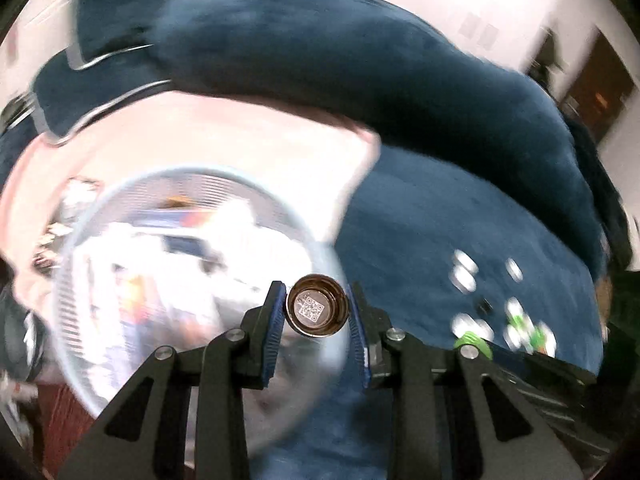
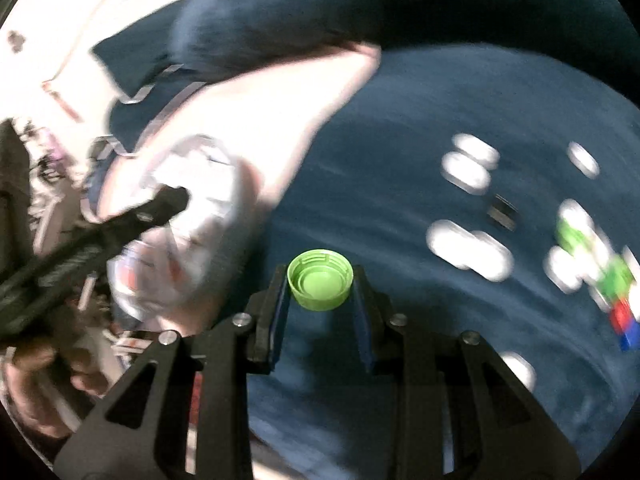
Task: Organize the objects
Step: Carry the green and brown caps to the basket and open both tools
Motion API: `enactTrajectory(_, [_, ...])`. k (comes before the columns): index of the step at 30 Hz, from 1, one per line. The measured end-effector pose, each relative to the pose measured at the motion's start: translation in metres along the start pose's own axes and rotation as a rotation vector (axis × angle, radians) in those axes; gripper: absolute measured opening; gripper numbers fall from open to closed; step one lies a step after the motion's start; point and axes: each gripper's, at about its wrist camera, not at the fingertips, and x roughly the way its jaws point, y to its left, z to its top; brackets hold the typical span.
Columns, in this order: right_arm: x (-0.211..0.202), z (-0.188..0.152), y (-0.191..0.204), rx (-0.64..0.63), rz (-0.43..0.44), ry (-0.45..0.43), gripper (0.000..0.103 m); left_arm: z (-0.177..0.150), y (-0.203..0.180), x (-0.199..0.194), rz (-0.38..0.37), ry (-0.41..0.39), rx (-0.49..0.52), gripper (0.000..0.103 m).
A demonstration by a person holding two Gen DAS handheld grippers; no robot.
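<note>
Spreading across most of both views is a dark blue sofa [image 1: 460,216], its seat cushion scattered on the far right with blurred small pieces, mostly white caps [image 2: 472,248] with some green, red and blue among them. A pale sheet or cushion [image 1: 248,136] lies over the sofa's left part. On the left of the left wrist view sits a clear round basket [image 1: 200,280] with a ribbed wall, already holding a jumble of items too smeared to name.

The left gripper [image 1: 318,312] is closed on a small brown cap [image 1: 317,310], open side up with a printed code inside, hanging right at the basket's near rim. The right gripper [image 2: 320,292] is clamped on a green bottle cap [image 2: 320,285], hollow side toward the camera, above the blue cushion and well apart from the loose pieces.

By my reading, both caps are picked and being carried toward the basket. The next move calls for bringing each gripper fully over the basket's opening before parting the jaws, one at a time, so neither cap bounces off the rim.
</note>
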Motion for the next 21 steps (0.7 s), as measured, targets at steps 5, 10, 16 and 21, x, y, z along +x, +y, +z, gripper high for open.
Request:
enactTrajectory(5, [0.03, 0.052, 0.073, -0.098, 0.111, 0.014, 0.031, 0.033, 0.056, 0.003, 0.066, -0.021, -0.128, 0.031])
enactTrajectory(10, [0.071, 0.097, 0.099, -0.043, 0.193, 0.088, 0.035, 0.058, 0.079, 0.018, 0.104, 0.028, -0.169, 0.088])
enactTrajectory(16, [0.052, 0.097, 0.081, 0.059, 0.218, 0.055, 0.062, 0.049, 0.08, 0.007, 0.147, 0.036, -0.174, 0.102])
enactTrajectory(21, [0.033, 0.073, 0.057, 0.041, 0.134, 0.043, 0.078, 0.027, 0.05, -0.004, 0.185, 0.028, -0.05, 0.102])
